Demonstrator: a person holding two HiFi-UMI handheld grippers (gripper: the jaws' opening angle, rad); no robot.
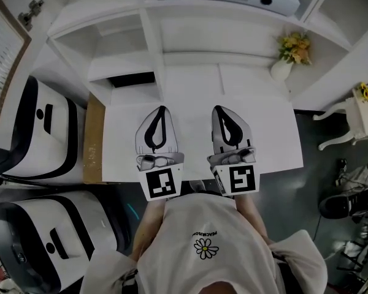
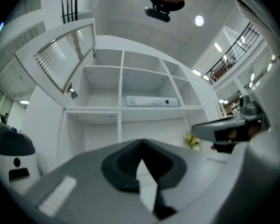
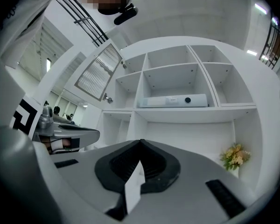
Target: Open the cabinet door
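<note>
While the person holds both tools side by side, low over the white rectangular table [image 1: 270, 133], neither one touches anything. The left gripper [image 1: 162, 108], pale grey with black-lined jaws and a black-and-white marker cube at its rear, has its jaws pressed together at the tips with nothing between them. The right gripper [image 1: 216, 108], built the same way, is just beside it. Its jaws also meet at the tips and are empty. Both point towards the white open-shelf cabinet unit [image 1: 190, 38] behind the table.

The white-framed cabinet door with a slatted panel [image 2: 67, 55] is at the unit's upper left corner. It is already swung outwards from the shelves, with a small metal fitting [image 2: 73, 93] at its lower corner. It is well apart from both grippers, above them and to their left.

A long white flat box with a barcode label and a dark round spot [image 3: 172, 101] lies on a middle shelf. A white vase of yellow flowers [image 1: 291, 54] stands at the table's far right corner, against the unit. A thin brown wooden board [image 1: 93, 139] runs along the table's left edge. Beyond it, two rounded white-and-black machines [image 1: 46, 133] stand on the floor. The person's white shirt with a daisy print [image 1: 203, 247] fills the bottom of the head view.
</note>
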